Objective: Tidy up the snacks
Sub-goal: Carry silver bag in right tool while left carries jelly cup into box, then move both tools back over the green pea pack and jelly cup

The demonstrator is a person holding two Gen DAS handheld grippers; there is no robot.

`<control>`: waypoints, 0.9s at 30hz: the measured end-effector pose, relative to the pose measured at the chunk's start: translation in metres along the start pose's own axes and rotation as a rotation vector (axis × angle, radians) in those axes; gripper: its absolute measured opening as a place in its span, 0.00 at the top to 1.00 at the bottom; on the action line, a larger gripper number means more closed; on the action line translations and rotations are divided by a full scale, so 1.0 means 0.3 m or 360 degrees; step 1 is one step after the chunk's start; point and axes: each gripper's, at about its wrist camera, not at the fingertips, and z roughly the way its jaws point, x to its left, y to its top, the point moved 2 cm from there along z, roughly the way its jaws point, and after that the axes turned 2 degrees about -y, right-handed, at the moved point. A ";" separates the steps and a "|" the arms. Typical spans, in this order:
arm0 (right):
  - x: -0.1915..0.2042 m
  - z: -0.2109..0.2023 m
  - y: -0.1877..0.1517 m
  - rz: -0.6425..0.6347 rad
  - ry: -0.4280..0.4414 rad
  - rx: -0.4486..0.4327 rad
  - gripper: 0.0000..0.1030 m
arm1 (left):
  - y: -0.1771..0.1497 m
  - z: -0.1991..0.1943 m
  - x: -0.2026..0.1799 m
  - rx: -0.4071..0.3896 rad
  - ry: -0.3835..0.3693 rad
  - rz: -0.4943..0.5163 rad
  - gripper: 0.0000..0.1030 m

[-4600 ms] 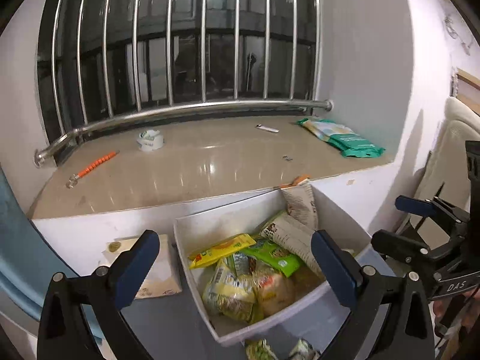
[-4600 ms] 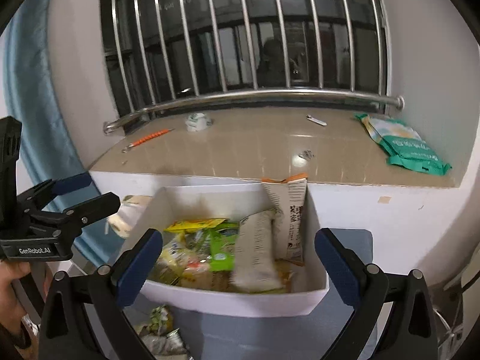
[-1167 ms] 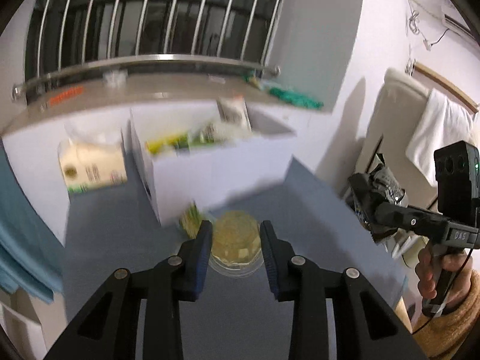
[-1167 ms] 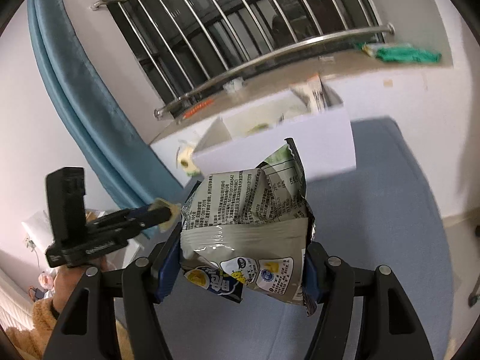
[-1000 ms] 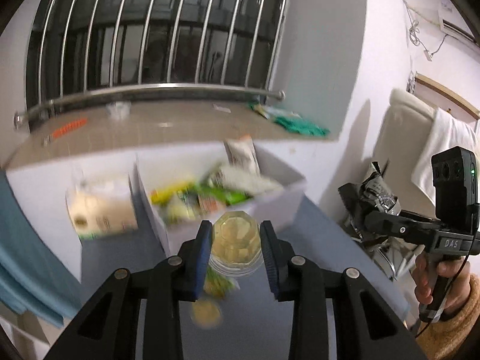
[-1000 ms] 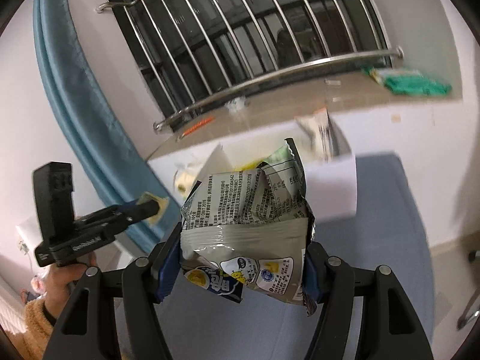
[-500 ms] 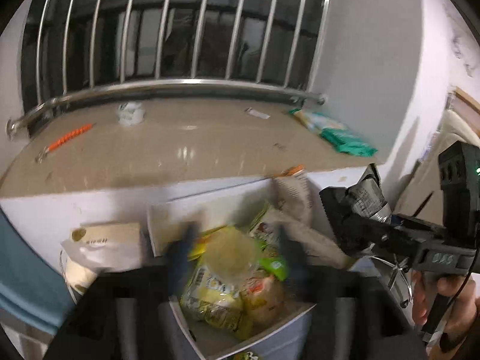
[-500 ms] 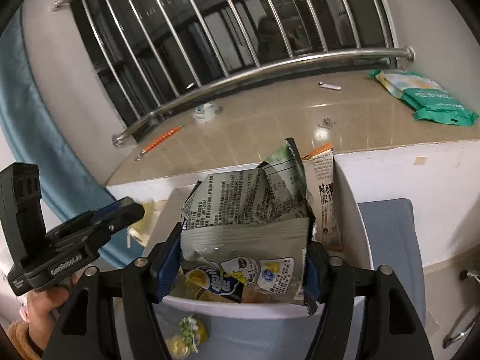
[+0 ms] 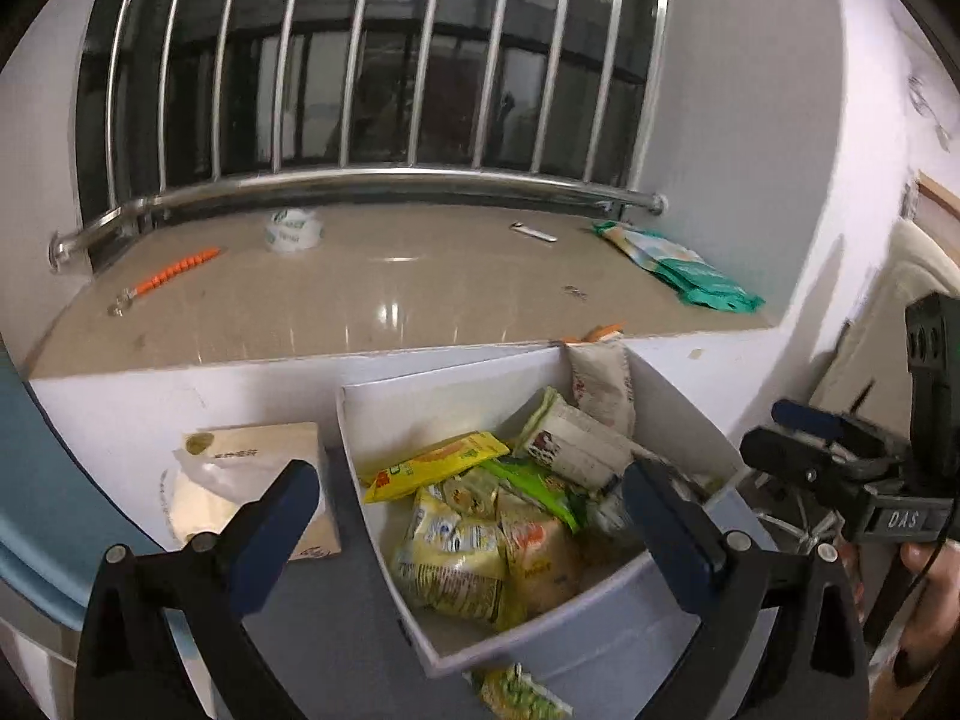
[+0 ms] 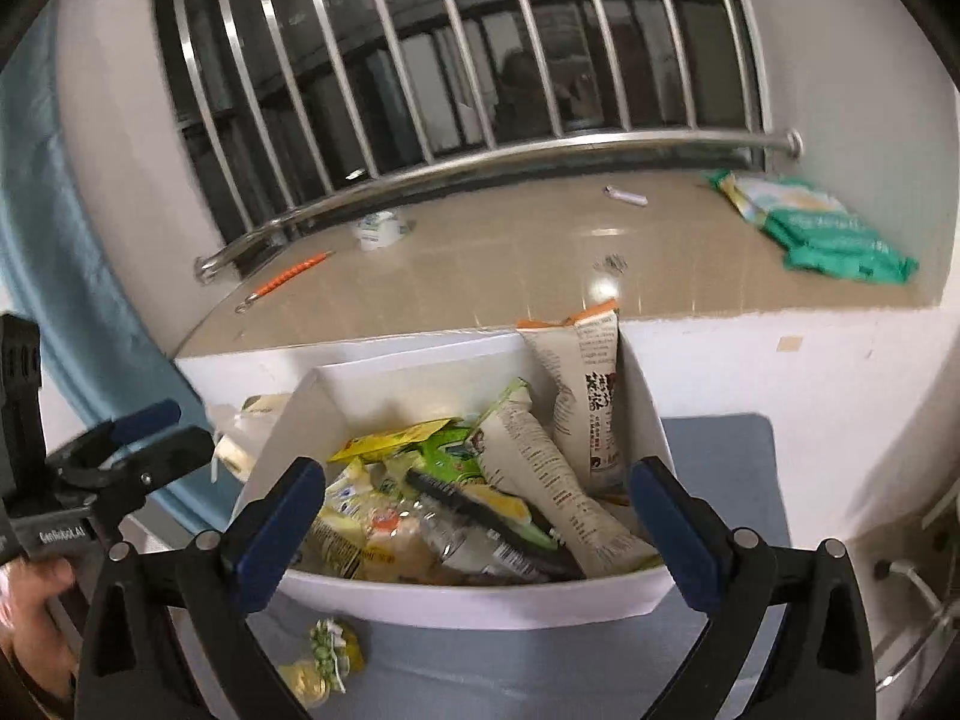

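A white box (image 9: pixel 684 393) (image 10: pixel 420 597) stands on the blue-grey surface below the window ledge, filled with several snack packets (image 9: pixel 456 534) (image 10: pixel 528 480). My left gripper (image 9: pixel 471 525) is open and empty, hovering over the box. My right gripper (image 10: pixel 477 519) is open and empty, also over the box. A grey packet (image 10: pixel 492 546) lies on top of the pile. A small green-and-yellow packet (image 10: pixel 327 651) (image 9: pixel 519 693) lies on the surface just in front of the box. The right gripper also shows in the left wrist view (image 9: pixel 798 450), and the left in the right wrist view (image 10: pixel 156 426).
A tissue pack (image 9: pixel 252 480) sits left of the box. On the tan ledge (image 9: pixel 384 288) lie a tape roll (image 9: pixel 292 231), an orange tool (image 9: pixel 174 270) and green packs (image 9: pixel 684 270). Window bars (image 9: pixel 384 60) stand behind. A blue curtain (image 10: pixel 66 276) hangs left.
Both grippers opened over the box. The left let go of the round clear jelly cup and the right let go of the grey packet, which now lies in the box.
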 end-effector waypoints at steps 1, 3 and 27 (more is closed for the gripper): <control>0.013 -0.031 -0.012 -0.0025 0.0011 -0.0022 0.00 | -0.007 -0.028 -0.010 -0.0015 -0.0003 0.0017 0.00; 0.034 -0.082 -0.040 -0.0059 0.0037 -0.0064 0.00 | -0.031 -0.097 -0.025 -0.0048 -0.0021 0.0050 0.00; 0.218 -0.186 -0.609 -0.0029 0.0300 0.0123 0.00 | -0.611 -0.590 -0.152 -0.0065 -0.0157 0.0065 0.00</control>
